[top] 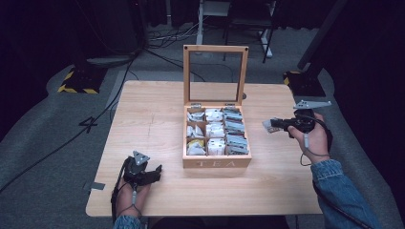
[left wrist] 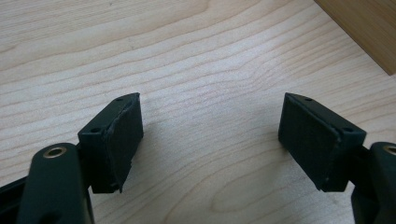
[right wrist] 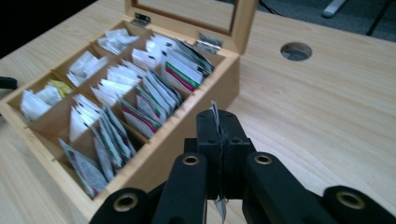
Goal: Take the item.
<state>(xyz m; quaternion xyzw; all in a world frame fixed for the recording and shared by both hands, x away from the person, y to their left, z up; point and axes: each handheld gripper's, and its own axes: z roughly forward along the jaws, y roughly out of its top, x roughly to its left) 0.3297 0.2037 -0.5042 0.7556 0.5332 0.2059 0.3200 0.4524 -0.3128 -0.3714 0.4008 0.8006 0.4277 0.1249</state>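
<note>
A wooden tea box [top: 217, 162] marked TEA stands open in the middle of the table, its glass lid [top: 215, 74] upright and its compartments filled with tea bags [top: 236, 128]. To the right of the box, above the table, my right gripper [top: 270, 125] is shut on a single tea bag [right wrist: 215, 112], which sticks out thin between the closed jaws. The box [right wrist: 187, 126] lies just left of them in the right gripper view. My left gripper [top: 155, 171] rests low near the table's front left, open, with bare wood between its pads [left wrist: 120, 140].
The light wooden table [top: 157, 114] has a round cable hole [right wrist: 296, 51] behind the box. A corner of the box [left wrist: 364, 28] is at the upper right of the left gripper view. Cables and stand bases lie on the grey floor beyond the table.
</note>
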